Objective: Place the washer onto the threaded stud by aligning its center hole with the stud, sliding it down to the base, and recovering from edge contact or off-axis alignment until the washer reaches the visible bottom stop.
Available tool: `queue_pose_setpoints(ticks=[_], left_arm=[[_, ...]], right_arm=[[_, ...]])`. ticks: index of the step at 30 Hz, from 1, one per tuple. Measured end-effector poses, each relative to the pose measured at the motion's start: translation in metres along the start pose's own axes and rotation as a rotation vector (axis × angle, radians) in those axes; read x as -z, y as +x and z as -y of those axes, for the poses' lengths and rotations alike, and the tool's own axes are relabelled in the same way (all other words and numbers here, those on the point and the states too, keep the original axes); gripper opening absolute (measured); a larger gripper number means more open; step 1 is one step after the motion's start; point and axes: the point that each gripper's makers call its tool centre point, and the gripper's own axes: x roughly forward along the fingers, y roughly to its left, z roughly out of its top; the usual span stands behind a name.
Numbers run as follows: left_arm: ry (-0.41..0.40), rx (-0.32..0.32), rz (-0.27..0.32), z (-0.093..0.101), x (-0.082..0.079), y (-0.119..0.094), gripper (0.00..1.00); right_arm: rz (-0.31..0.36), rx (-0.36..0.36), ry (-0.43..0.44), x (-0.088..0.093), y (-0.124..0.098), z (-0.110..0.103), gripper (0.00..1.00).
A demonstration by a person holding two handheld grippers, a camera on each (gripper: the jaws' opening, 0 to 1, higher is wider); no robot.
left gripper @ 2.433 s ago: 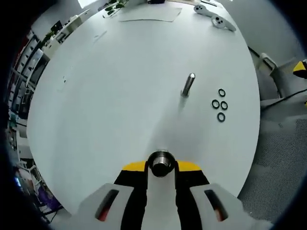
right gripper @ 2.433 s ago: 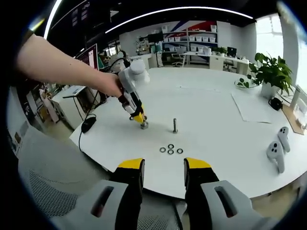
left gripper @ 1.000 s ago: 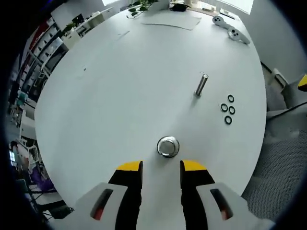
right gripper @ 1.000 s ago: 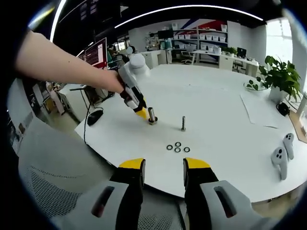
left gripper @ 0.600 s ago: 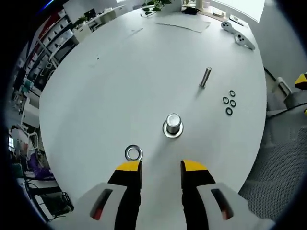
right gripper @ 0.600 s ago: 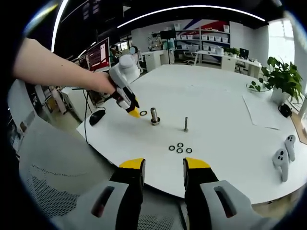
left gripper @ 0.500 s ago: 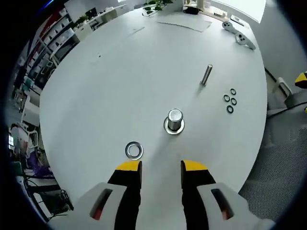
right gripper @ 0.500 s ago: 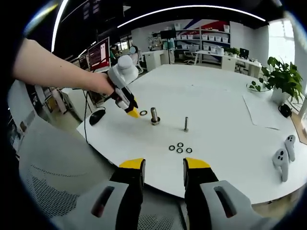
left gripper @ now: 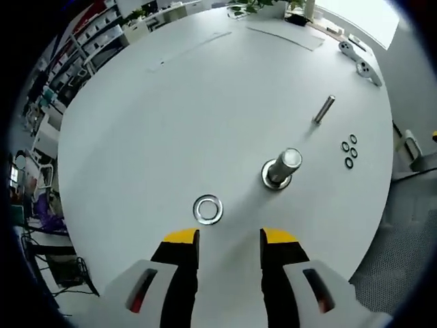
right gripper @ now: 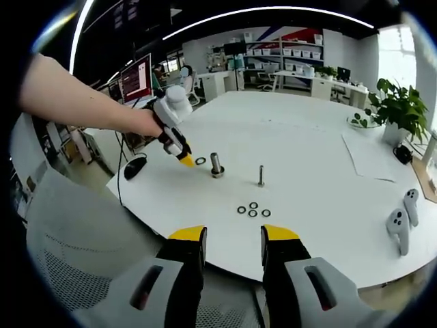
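One washer [left gripper: 207,209] now lies flat near the table's [left gripper: 171,102] near edge, beside the stud [left gripper: 281,169]; my left gripper [left gripper: 229,240], released, has backed off, so pickup comes next.

Bright, even light (strong fisheye edge warp)

silver washer [left gripper: 207,209], white table [left gripper: 171,109]

The left gripper view looks steeply down from close above the round white table [left gripper: 171,102], its near edge at lower frame. The right gripper view faces level across the same table [right gripper: 307,157] from off its edge, farther back. Both share the stubby silver threaded stud [left gripper: 281,169] [right gripper: 216,165] at mid-frame.
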Motion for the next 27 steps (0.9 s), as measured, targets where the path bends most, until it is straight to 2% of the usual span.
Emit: queue_pose_setpoints(ticks=[7,18,19,27], left_arm=[[-0.036,0.018,-0.033,-0.003,0.006,0.012,0.34],[-0.066,0.023,-0.049,-0.015,-0.001,0.033,0.34],[-0.068,0.020,-0.034,-0.016,-0.005,0.032,0.33],[-0.058,0.025,-0.024,-0.019,-0.010,0.033,0.30]], right_arm=[[-0.002,0.007,0.007,0.000,0.000,0.002,0.34],[-0.010,0.023,0.010,0.002,0.000,0.005,0.34],[-0.011,0.025,0.010,0.002,0.000,0.005,0.34],[-0.020,0.024,0.007,0.004,0.001,0.005,0.34]])
